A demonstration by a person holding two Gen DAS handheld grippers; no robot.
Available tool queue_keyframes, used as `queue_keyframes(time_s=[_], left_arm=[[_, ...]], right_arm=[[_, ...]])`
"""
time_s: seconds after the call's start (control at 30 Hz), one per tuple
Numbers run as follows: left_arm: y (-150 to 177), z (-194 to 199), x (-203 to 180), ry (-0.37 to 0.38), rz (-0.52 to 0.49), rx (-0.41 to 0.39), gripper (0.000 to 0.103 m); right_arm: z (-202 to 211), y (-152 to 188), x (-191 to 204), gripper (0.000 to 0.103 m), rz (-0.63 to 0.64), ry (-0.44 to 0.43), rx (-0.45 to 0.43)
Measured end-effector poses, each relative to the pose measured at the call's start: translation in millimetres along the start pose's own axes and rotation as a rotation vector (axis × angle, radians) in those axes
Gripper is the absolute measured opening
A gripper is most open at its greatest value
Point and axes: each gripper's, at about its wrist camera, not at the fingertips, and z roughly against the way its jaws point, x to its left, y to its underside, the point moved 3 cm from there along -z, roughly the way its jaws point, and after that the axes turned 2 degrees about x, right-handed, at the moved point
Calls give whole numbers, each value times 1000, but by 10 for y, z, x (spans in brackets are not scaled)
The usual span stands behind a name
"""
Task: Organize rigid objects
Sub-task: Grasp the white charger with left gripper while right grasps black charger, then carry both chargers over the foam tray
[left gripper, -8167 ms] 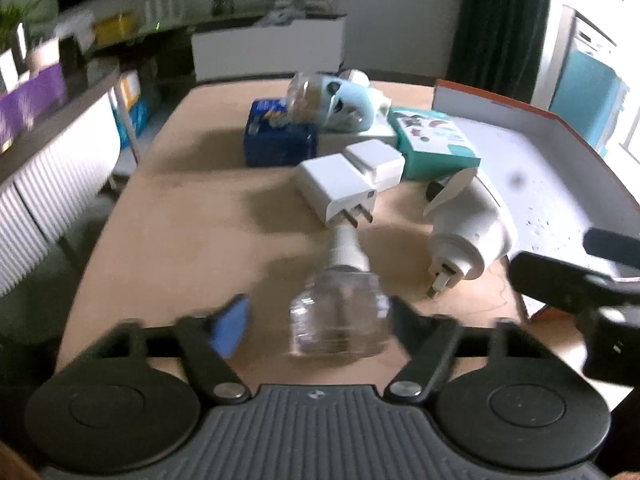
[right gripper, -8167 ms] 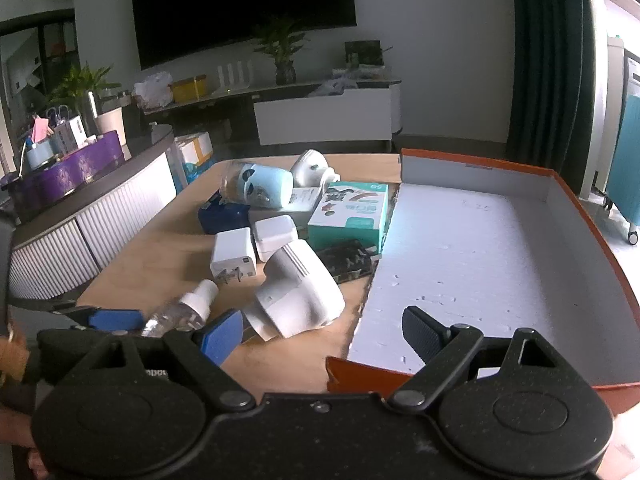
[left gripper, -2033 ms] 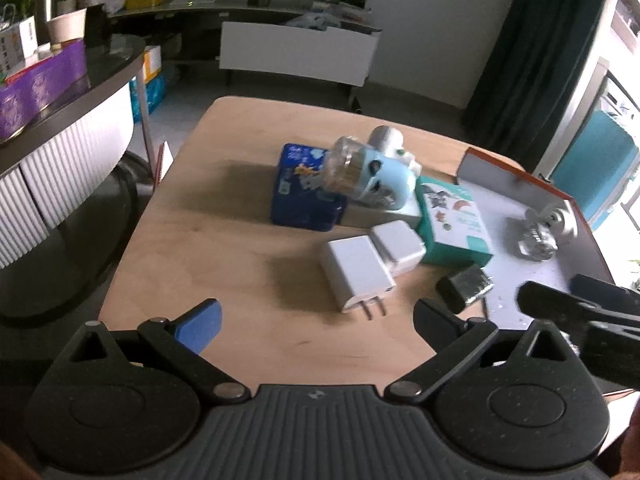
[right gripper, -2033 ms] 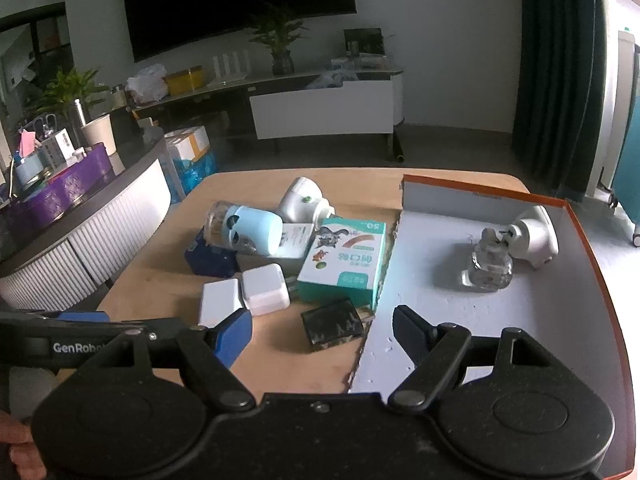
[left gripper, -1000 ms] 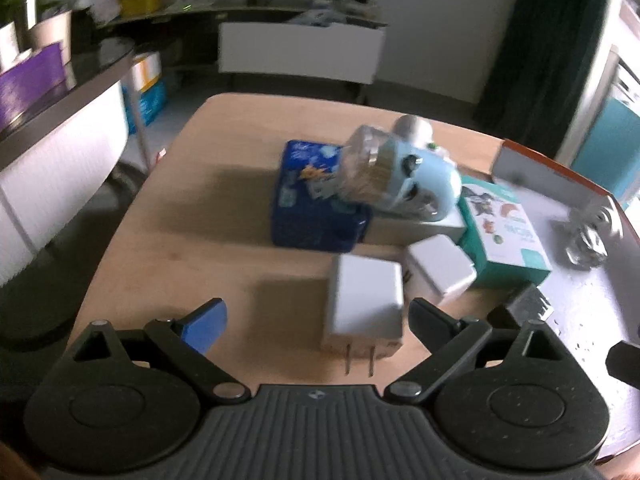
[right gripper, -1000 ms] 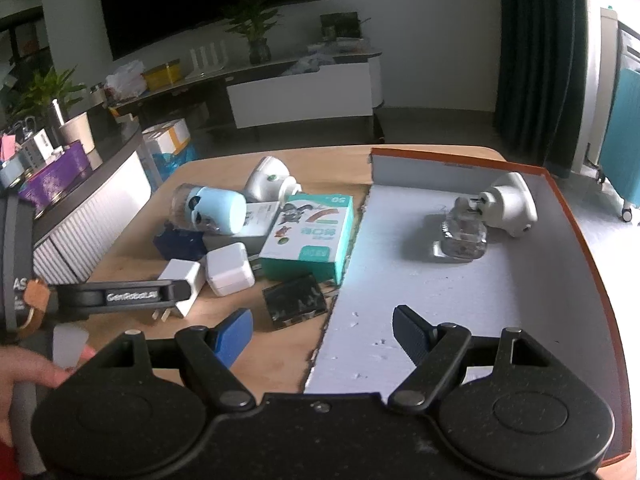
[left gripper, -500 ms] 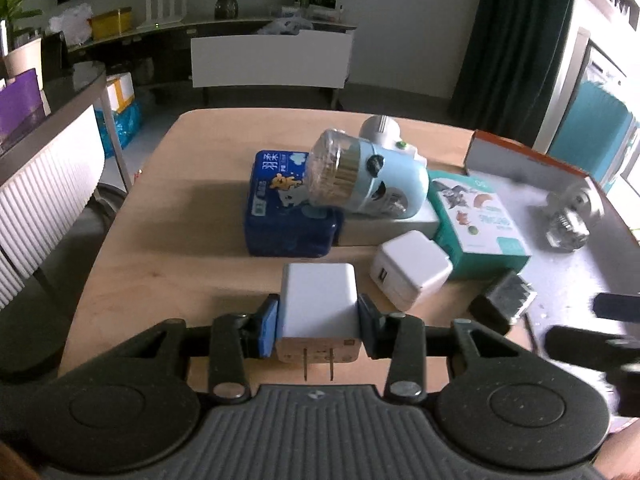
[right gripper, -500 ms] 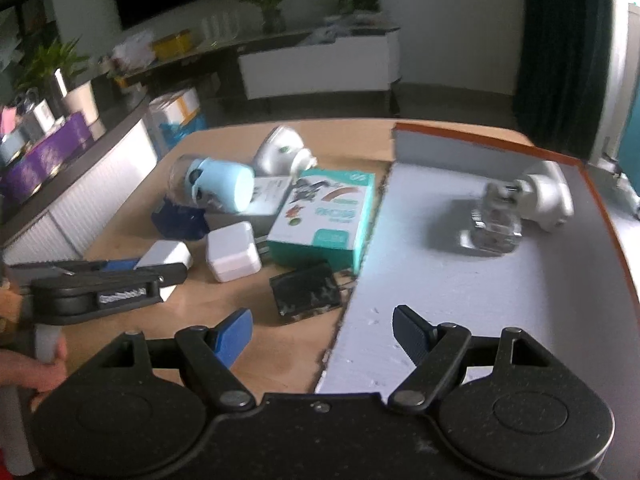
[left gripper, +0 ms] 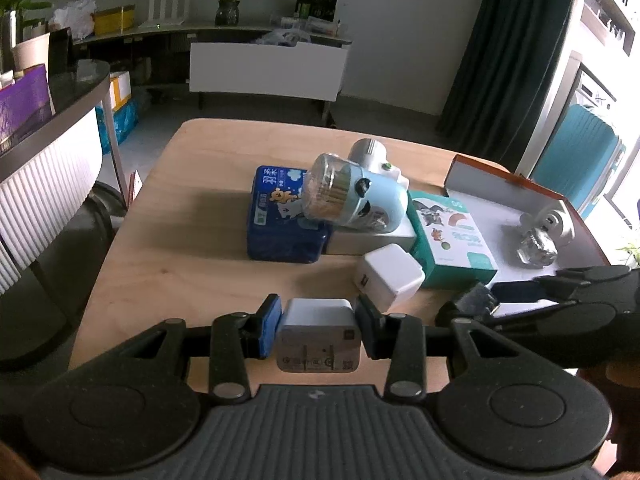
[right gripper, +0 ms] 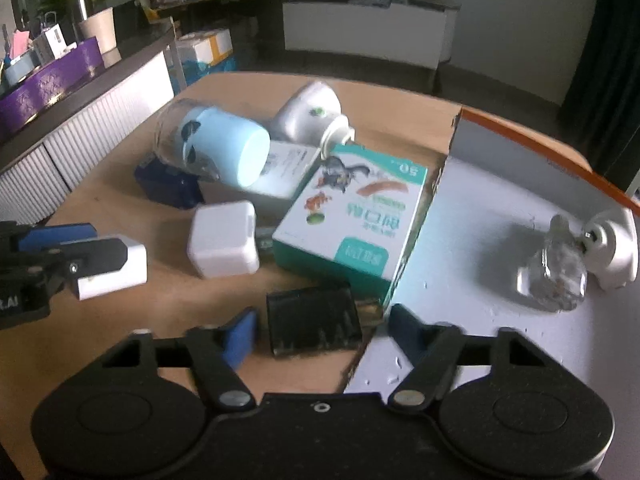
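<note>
Both grippers had just closed in: the left gripper (left gripper: 318, 326) clamped the white charger (left gripper: 317, 336) at lower centre, ready for the tray (right gripper: 520, 152), while the right gripper (right gripper: 320, 330) narrowed around the black block (right gripper: 314, 320), pads apparently not yet pressing.

Left wrist view looks forward and down over the wooden table (left gripper: 168, 240) from its near edge. Right wrist view sits closer, angled steeper. Both share the green box (left gripper: 452, 236) (right gripper: 356, 216) and the tray (left gripper: 504, 184) (right gripper: 520, 152).
</note>
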Motion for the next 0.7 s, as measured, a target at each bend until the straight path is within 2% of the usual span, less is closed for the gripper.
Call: queue_keyframes(time_s=[0.13,0.27,0.53,0.7], left_arm=[[-7,33,5,2,13,-7,41],[-32,95,-24,9,17,-21,41],[-105,221,-187,29,5,-58,41],[-114,264,-289,38,-7,-62,41]], right_arm=[[124,39,81,73,5,-1,-30],[350,58,66,73,-55,-29,-95],[792,46,2,73,-108,6,-192],[922,111,-90,73,-140,37,-203]])
